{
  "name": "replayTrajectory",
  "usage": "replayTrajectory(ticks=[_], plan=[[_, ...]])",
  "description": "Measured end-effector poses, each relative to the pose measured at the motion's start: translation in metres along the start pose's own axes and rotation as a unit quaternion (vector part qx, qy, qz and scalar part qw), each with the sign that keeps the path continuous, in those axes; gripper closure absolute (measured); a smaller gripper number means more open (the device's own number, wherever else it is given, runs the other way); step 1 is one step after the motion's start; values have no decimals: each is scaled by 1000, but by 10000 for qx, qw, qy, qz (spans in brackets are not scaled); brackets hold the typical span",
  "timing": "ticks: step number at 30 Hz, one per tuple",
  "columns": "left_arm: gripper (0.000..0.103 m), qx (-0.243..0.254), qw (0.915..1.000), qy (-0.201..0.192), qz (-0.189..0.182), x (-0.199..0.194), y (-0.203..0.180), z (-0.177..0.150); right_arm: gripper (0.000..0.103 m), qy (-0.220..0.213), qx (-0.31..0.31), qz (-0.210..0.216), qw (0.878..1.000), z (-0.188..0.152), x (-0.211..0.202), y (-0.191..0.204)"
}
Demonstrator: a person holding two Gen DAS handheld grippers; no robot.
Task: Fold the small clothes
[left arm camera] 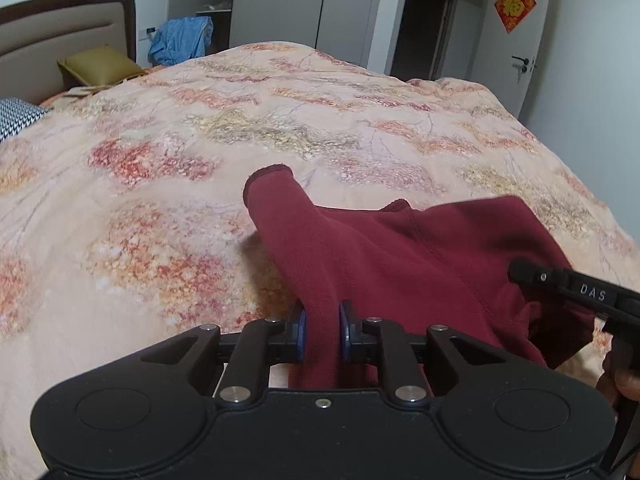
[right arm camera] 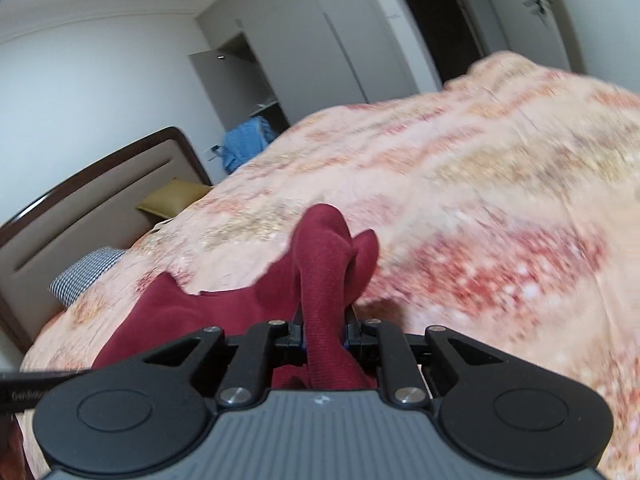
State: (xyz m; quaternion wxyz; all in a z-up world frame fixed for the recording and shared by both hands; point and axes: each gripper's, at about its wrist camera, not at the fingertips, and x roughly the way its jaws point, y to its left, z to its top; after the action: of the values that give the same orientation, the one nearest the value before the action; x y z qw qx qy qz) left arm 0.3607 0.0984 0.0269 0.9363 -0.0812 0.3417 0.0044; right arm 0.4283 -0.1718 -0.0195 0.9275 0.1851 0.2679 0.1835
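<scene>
A dark red knit garment (left arm camera: pixel 420 256) hangs between both grippers above the floral quilt (left arm camera: pixel 200 128). My left gripper (left arm camera: pixel 322 330) is shut on a bunched edge of it, and a sleeve-like end sticks forward past the pads. My right gripper (right arm camera: pixel 324 330) is shut on another bunched part of the garment (right arm camera: pixel 320 280), with folds standing up past the fingers. The right gripper's black finger shows in the left wrist view (left arm camera: pixel 560 284) at the garment's right side. The right wrist view is blurred by motion.
The quilt (right arm camera: pixel 480 200) covers a large bed with a padded headboard (left arm camera: pixel 60 28). An olive pillow (left arm camera: pixel 96 66) and a houndstooth pillow (left arm camera: pixel 18 116) lie near it. Blue clothing (left arm camera: pixel 180 40) hangs by the wardrobe. A door (left arm camera: pixel 516 40) stands at the right.
</scene>
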Motion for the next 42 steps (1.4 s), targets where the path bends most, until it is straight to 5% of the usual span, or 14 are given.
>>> replayTrajectory(ticks=[5, 7, 9, 16, 22, 33, 42], plan=[[65, -105, 9998, 101, -97, 1, 3, 1, 66, 88, -47, -82, 9999, -3, -4, -5], [54, -197, 9997, 119, -72, -4, 3, 0, 40, 81, -73, -115, 9999, -2, -9, -1], [39, -303, 9995, 96, -52, -12, 4, -2, 29, -4, -130, -84, 9999, -2, -21, 1], [15, -260, 9993, -285, 18, -69, -5, -13, 2, -416, -649, 70, 9970, 2, -85, 27], [1, -189, 9969, -763, 24, -131, -20, -30, 0, -939, -1246, 173, 9876, -4, -153, 58], [1, -54, 9903, -1386, 104, -223, -40, -87, 0, -1660, -1689, 294, 9711, -43, -263, 89], [1, -135, 9866, -1596, 317, -263, -44, -152, 0, -1796, -1798, 88, 9671, -98, -320, 91]])
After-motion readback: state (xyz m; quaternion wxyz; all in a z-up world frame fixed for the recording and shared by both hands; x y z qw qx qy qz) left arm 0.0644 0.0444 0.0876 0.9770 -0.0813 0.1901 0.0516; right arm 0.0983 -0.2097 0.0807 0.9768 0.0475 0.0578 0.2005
